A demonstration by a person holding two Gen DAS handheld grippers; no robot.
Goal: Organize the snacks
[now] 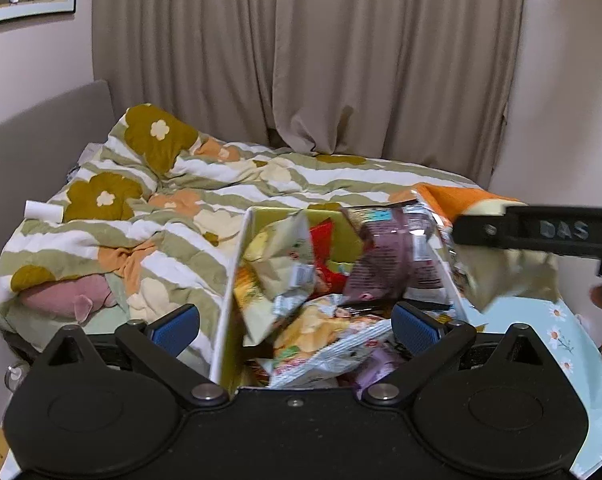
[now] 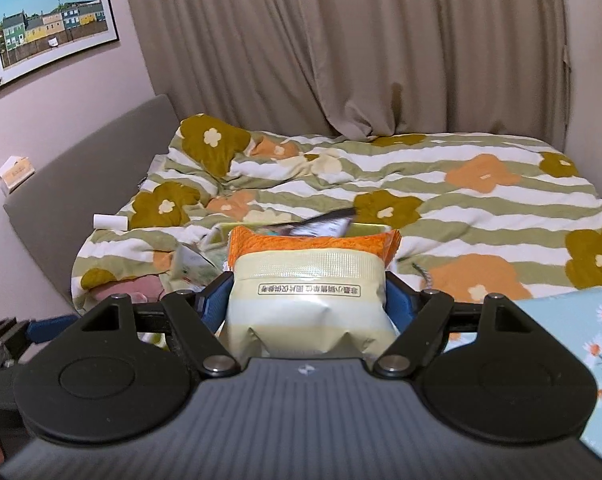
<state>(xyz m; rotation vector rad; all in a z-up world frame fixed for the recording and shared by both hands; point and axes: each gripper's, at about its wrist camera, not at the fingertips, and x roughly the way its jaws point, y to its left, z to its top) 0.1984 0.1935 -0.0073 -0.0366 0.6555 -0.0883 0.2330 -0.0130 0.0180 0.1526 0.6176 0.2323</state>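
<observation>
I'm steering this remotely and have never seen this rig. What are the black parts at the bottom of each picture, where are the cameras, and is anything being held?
Each picture comes from a camera on a hand-held two-finger gripper, looking along its fingers. The left gripper stands open and empty over a box of snack packets on a flowered quilt. The right gripper has a cream and orange snack bag between its blue pads; they appear to press it. The left view shows that bag beside the box.

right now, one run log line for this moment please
left gripper: open, empty, over snack box | right gripper: fingers either side of cream-and-orange snack bag | box: full of packets
</observation>
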